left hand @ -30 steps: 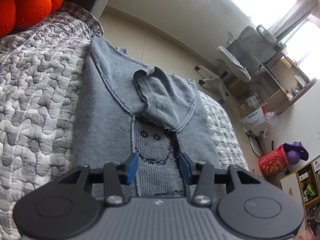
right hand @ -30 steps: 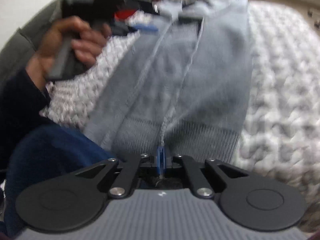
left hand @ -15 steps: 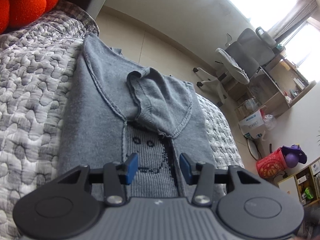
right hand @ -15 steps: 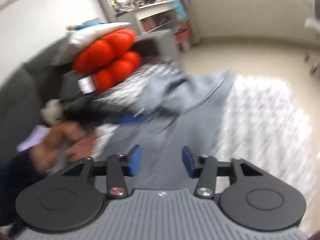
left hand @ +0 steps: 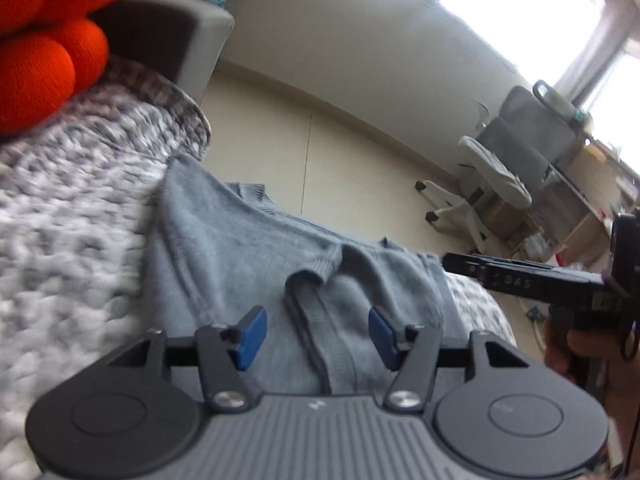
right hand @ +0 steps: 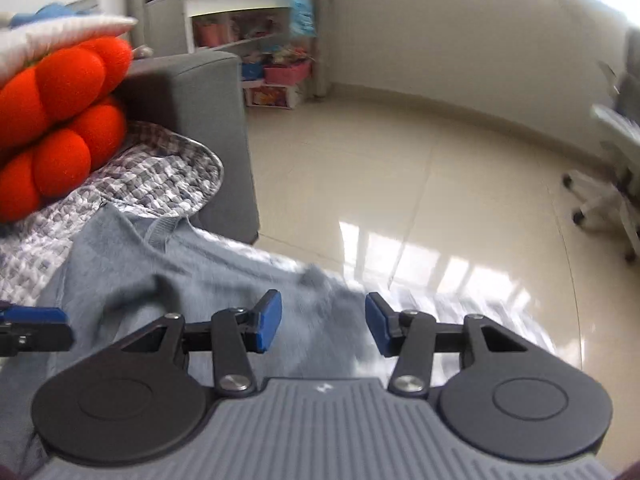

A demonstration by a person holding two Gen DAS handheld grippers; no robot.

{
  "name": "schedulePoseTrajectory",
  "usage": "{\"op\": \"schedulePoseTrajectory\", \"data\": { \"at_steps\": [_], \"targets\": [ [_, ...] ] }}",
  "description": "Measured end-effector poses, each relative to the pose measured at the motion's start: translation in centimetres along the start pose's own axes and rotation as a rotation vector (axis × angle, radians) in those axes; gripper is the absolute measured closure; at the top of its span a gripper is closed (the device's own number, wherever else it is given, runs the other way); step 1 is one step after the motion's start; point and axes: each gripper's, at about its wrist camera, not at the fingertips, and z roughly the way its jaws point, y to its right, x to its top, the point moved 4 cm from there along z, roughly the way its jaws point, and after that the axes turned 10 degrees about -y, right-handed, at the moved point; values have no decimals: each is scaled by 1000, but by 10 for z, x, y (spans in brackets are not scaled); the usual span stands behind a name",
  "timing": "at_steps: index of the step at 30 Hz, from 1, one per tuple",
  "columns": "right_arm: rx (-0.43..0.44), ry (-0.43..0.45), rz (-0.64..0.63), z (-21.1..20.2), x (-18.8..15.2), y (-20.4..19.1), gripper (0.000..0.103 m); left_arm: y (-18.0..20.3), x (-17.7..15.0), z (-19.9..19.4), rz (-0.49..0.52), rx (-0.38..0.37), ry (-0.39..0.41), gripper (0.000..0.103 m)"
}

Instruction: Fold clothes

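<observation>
Left wrist view: the left gripper [left hand: 312, 334] hangs with its blue pads spread and nothing between them, low over a grey knit sweater [left hand: 224, 252] that lies on the quilted cover [left hand: 68, 208] of a sofa. A sleeve with a ribbed cuff [left hand: 320, 320] lies folded in over the body, running from 12 toward 6 o'clock between the pads. At 3 o'clock the right gripper's body comes in from the frame edge. An orange cushion [left hand: 44, 52] sits at 10 o'clock.

Right wrist view: the right gripper [right hand: 323, 322] is likewise spread and empty, above the sweater [right hand: 168, 280], whose far edge reaches toward the sofa front at 1 o'clock; the cloth there is blurred. One blue pad of the left gripper shows at 9 o'clock.

The knit looks soft, limp and light; it will likely sag and drag on the quilt rather than slide. The ribbed cuff, hem or seamed shoulders would give the firmest pinch, taken through both layers.
</observation>
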Motion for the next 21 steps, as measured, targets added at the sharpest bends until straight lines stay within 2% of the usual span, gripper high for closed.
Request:
{"op": "schedulePoseTrajectory", "data": {
  "at_steps": [3,5,6,7,8,9,10,12,13,15,19,21],
  "targets": [
    [-42,-28,-55,21,11,-1,52,3,16,19,44,25,3,45],
    [-37,-54,-42,33,10,7,53,3,26,23,40,27,22,45],
    [-34,-71,-27,37,7,12,66,4,28,24,38,12,32,45],
    [-35,-78,-7,42,4,16,83,6,30,25,42,2,39,45],
    [-36,-84,13,46,1,19,83,11,31,30,72,20,39,45],
    [-29,-65,22,44,-1,20,87,15,31,36,104,63,35,49],
    [-23,-45,31,42,-2,21,91,19,30,42,130,100,30,68],
    [-35,-6,39,35,-1,20,93,21,29,51,115,92,2,92],
    [-43,17,55,30,0,22,93,19,29,52,97,73,2,97],
    [-55,59,92,23,3,28,93,20,33,50,90,71,27,99],
    [-91,23,103,37,-2,28,93,23,38,47,85,69,78,99],
    [-108,5,109,44,-4,28,93,23,38,53,79,85,74,99]
  ]
}}
